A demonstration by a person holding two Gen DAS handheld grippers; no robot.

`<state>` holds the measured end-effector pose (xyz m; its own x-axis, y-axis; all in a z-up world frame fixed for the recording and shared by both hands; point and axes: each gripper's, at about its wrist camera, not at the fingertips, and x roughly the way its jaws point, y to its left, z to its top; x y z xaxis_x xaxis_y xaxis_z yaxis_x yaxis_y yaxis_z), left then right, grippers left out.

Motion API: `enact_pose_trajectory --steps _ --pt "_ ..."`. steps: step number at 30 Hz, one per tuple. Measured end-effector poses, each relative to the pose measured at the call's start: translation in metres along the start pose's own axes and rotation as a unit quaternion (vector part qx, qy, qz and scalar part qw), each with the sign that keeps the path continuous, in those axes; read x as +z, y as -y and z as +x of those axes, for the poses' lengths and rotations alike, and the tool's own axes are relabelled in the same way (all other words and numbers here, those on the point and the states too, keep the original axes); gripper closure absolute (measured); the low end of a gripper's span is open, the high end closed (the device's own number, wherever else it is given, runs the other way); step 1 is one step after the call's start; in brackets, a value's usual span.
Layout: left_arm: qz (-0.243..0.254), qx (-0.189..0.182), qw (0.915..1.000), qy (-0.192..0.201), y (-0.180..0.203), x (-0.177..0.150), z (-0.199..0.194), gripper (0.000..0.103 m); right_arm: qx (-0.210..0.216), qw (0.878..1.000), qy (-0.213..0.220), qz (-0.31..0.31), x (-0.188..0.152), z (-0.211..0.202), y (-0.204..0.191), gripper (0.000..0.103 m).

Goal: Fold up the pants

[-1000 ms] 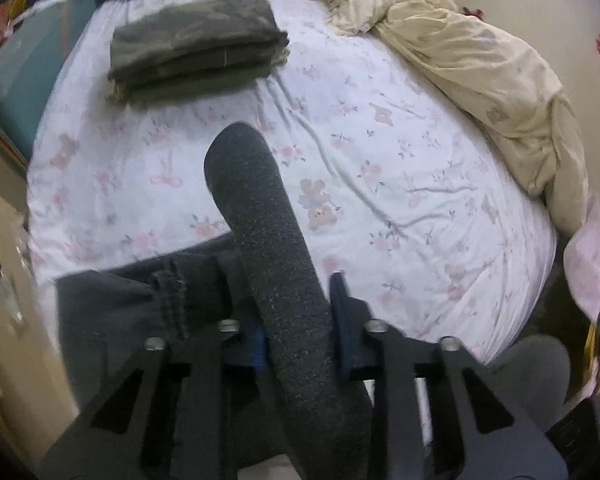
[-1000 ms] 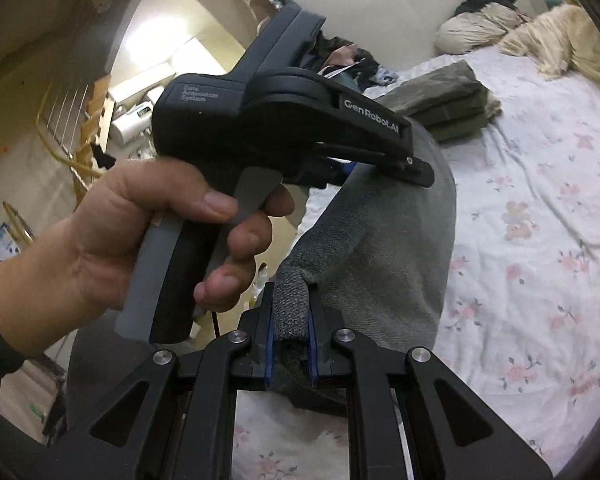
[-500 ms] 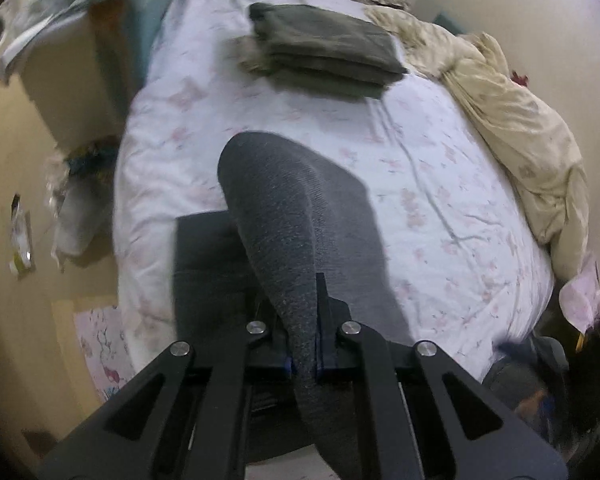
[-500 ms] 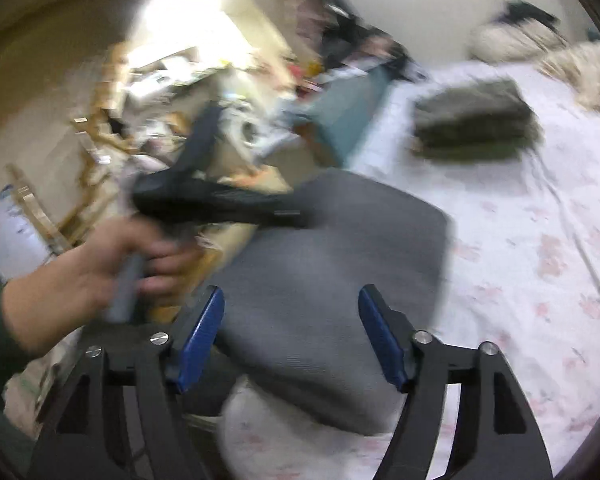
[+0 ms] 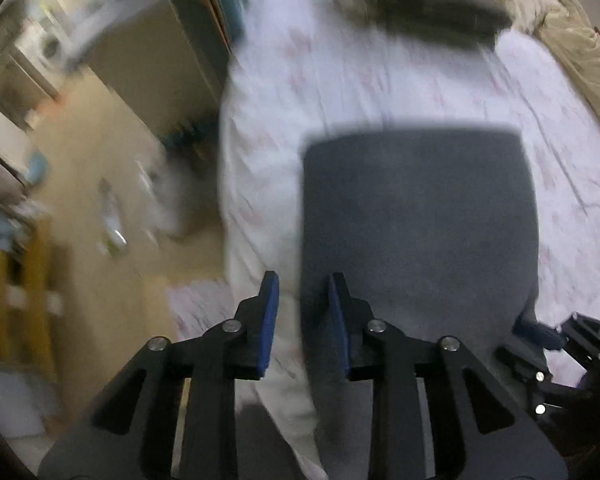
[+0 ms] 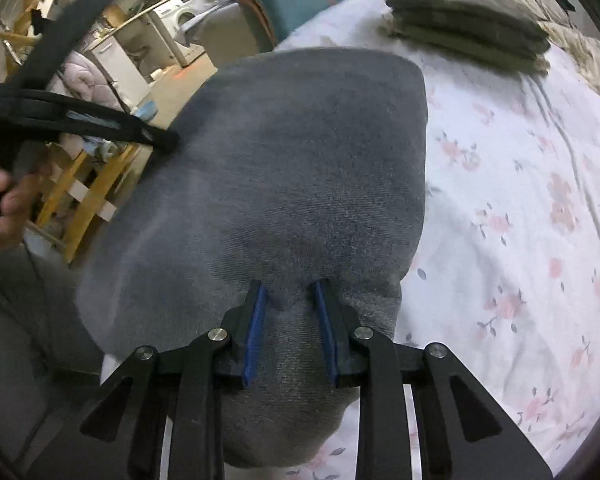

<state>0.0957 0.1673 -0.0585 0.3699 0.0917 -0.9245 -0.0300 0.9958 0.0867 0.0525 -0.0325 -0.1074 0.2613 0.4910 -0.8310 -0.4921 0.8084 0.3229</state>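
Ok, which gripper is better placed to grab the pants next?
Right. The right gripper has just been closing, grey pants fabric between its jaws; the left gripper has just been opening over bare sheet.

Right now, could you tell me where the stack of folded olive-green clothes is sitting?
The stack of folded olive-green clothes sits at the far end of the floral bed sheet, beyond the grey pants, top right in the right wrist view.

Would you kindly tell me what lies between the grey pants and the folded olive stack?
Only bare floral bedsheet between grey pants and olive stack, in the right wrist view.
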Motion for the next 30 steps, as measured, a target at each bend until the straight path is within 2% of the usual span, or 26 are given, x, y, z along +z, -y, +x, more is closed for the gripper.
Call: enact_pose_trajectory --steps 1,2,3,4,5,7,8,9,10,11,14,15,16,17,19,21,23,26,27,28,29,30 --pt "0.003 -0.02 0.9994 0.029 0.004 0.0 -0.012 0.075 0.015 1.0 0.002 0.012 0.0 -0.003 0.008 0.075" --pt "0.009 -0.059 0.9971 0.047 0.01 0.0 -0.021 0.073 0.031 0.999 0.003 0.024 -0.001 -0.007 0.012 0.073" --pt "0.024 -0.121 0.9916 0.04 0.02 -0.001 -0.022 0.068 0.057 0.998 0.006 0.04 -0.001 -0.011 0.02 0.072" --pt "0.039 -0.143 0.9889 0.016 0.03 -0.002 -0.015 0.067 0.074 0.996 0.007 0.053 -0.003 -0.014 0.024 0.072" --pt "0.053 -0.146 0.9877 -0.017 0.041 -0.005 -0.002 0.067 0.096 0.993 0.008 0.069 -0.003 -0.018 0.031 0.07" --pt "0.064 -0.108 0.9869 -0.101 0.053 -0.015 0.037 0.075 0.125 0.986 0.018 0.109 -0.008 -0.025 0.04 0.064" --pt "0.058 -0.101 0.9857 -0.121 0.052 -0.018 0.049 0.075 0.134 0.981 0.027 0.141 -0.012 -0.031 0.05 0.047" --pt "0.05 -0.099 0.9854 -0.129 0.051 -0.017 0.054 0.075 0.137 0.975 0.037 0.173 -0.018 -0.034 0.06 0.036" --pt "0.044 -0.102 0.9855 -0.128 0.049 -0.015 0.055 0.075 0.147 0.964 0.047 0.216 -0.028 -0.036 0.073 0.019" --pt "0.037 -0.108 0.9852 -0.128 0.047 -0.013 0.055 0.075 0.159 0.954 0.05 0.248 -0.037 -0.034 0.083 0.014" --pt "0.026 -0.108 0.9847 -0.134 0.046 -0.013 0.056 0.075 0.205 0.917 0.002 0.341 -0.064 0.001 0.1 0.014" --pt "0.031 -0.102 0.9855 -0.132 0.047 -0.013 0.056 0.075 0.228 0.899 -0.012 0.374 -0.076 0.017 0.102 0.014" --pt "0.037 -0.095 0.986 -0.132 0.05 -0.014 0.056 0.075 0.243 0.885 -0.009 0.397 -0.086 0.022 0.102 0.008" --pt "0.041 -0.09 0.9865 -0.13 0.053 -0.015 0.055 0.075 0.258 0.871 0.003 0.418 -0.093 0.027 0.102 0.007" --pt "0.046 -0.083 0.9873 -0.127 0.055 -0.016 0.055 0.075 0.266 0.868 0.016 0.42 -0.094 0.029 0.095 0.007" --pt "0.046 -0.081 0.9875 -0.127 0.056 -0.017 0.054 0.075 0.305 0.854 0.009 0.421 -0.092 0.038 0.082 0.006" --pt "0.046 -0.081 0.9875 -0.128 0.055 -0.016 0.054 0.075 0.277 0.875 0.001 0.397 -0.088 0.04 0.07 0.005" --pt "0.04 -0.08 0.9877 -0.128 0.054 -0.016 0.055 0.075 0.258 0.881 0.006 0.397 -0.087 0.042 0.062 0.007" --pt "0.039 -0.079 0.9879 -0.128 0.053 -0.015 0.055 0.074 0.244 0.888 0.006 0.39 -0.085 0.04 0.059 0.012" --pt "0.039 -0.078 0.988 -0.127 0.054 -0.015 0.056 0.074 0.224 0.896 0.012 0.383 -0.082 0.037 0.052 0.025" --pt "0.039 -0.078 0.9881 -0.127 0.054 -0.014 0.056 0.074 0.223 0.9 0.026 0.375 -0.082 0.031 0.049 0.038" --pt "0.039 -0.083 0.9879 -0.125 0.055 -0.013 0.055 0.074 0.216 0.907 0.051 0.358 -0.08 0.018 0.046 0.045"
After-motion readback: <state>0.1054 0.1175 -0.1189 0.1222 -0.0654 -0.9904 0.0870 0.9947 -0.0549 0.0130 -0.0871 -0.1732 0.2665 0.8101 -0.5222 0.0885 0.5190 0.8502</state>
